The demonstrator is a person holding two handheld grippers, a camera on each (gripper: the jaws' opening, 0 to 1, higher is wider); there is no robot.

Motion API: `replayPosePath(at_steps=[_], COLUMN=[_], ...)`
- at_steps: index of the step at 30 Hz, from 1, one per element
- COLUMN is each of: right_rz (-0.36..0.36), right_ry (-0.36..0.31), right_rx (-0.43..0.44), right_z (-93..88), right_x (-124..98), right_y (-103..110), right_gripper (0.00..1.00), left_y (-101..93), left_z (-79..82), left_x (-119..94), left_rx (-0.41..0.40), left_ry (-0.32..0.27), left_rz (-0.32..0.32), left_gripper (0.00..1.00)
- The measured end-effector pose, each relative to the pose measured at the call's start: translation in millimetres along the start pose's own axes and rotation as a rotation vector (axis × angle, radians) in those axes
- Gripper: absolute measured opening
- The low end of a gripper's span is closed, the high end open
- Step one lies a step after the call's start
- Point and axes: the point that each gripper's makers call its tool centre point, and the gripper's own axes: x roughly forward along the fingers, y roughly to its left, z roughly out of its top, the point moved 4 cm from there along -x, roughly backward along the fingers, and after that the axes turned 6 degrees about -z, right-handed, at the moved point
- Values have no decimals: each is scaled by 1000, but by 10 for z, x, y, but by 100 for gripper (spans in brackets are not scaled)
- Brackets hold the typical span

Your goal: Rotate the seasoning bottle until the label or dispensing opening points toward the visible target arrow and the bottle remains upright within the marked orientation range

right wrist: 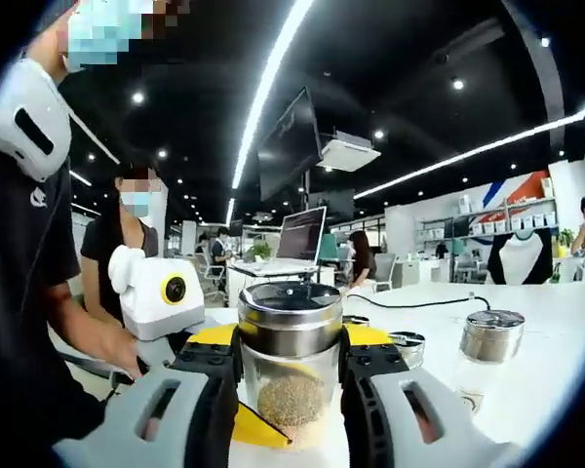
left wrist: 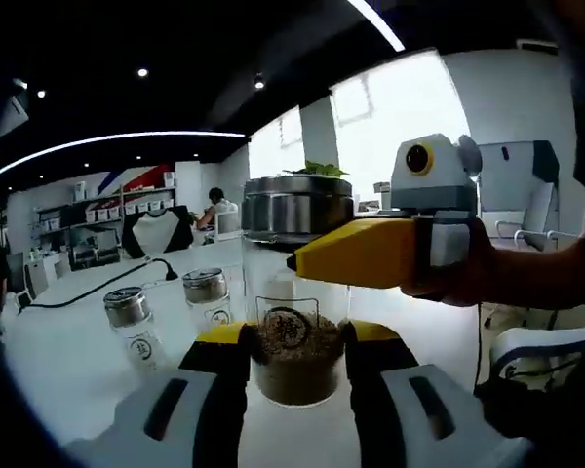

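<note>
The seasoning bottle (left wrist: 294, 363) is a clear glass jar with brown granules, a round printed mark and a steel lid (left wrist: 297, 207). It stands upright on the white table (left wrist: 68, 380). My left gripper (left wrist: 297, 343) is shut on its lower body, yellow-and-black jaws pressed to both sides. My right gripper (left wrist: 307, 258), held by a hand, reaches in from the right at the neck just under the lid. In the right gripper view the right gripper (right wrist: 291, 353) is shut around the steel lid (right wrist: 291, 314) and the bottle (right wrist: 291, 398). The left gripper's yellow jaw (right wrist: 256, 426) shows below.
Two smaller steel-capped bottles (left wrist: 132, 324) (left wrist: 207, 297) stand to the left on the table, and one (right wrist: 487, 356) shows right of the held bottle. A black cable (left wrist: 97, 288) runs across the far tabletop. A person (right wrist: 24, 292) stands close on the left; a laptop (right wrist: 300, 236) sits beyond.
</note>
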Motion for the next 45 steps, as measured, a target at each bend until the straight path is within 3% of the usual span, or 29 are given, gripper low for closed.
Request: replayPosePath(at_steps=[9, 15, 16, 18, 20, 22, 25, 27, 33, 36, 39, 45], right_rz=[126, 219, 229, 219, 174, 142, 46, -3, -118, -164, -277, -399], right_ry=[-14, -35, -43, -41, -48, -61, -90, -98, -41, -26, 22, 71], right_rx=[44, 86, 98, 110, 146, 162, 149, 149, 111, 87, 72, 20], right_z=[153, 181, 178, 160, 141, 143, 115, 69, -46, -54, -104, -138], right_x=[-107, -172, -176, -166, -163, -152, -90, -45, 60, 96, 139, 177], right_y=[42, 132, 140, 131, 71, 40, -32, -60, -97, -104, -151, -127], right_gripper=[37, 37, 37, 37, 37, 37, 37, 37, 38, 38, 37, 38], left_y=[-102, -227, -225, -236, -204, -204, -77, -27, 55, 104, 160, 137], left_z=[124, 120, 118, 116, 133, 139, 122, 84, -7, -1, -35, -67], left_x=[-5, -22, -16, -10, -9, -1, 36, 57, 57, 34, 30, 44], left_rx=[-117, -203, -210, -190, -128, -138, -117, -112, -81, -10, 41, 109], left_ry=[-76, -59, -57, -41, -44, -35, -27, -10, 35, 50, 82, 100], left_rz=[-203, -364, -368, -344, -276, -244, -115, -73, 57, 152, 249, 311], left_gripper=[42, 42, 42, 41, 40, 40, 40, 40, 39, 39, 39, 39])
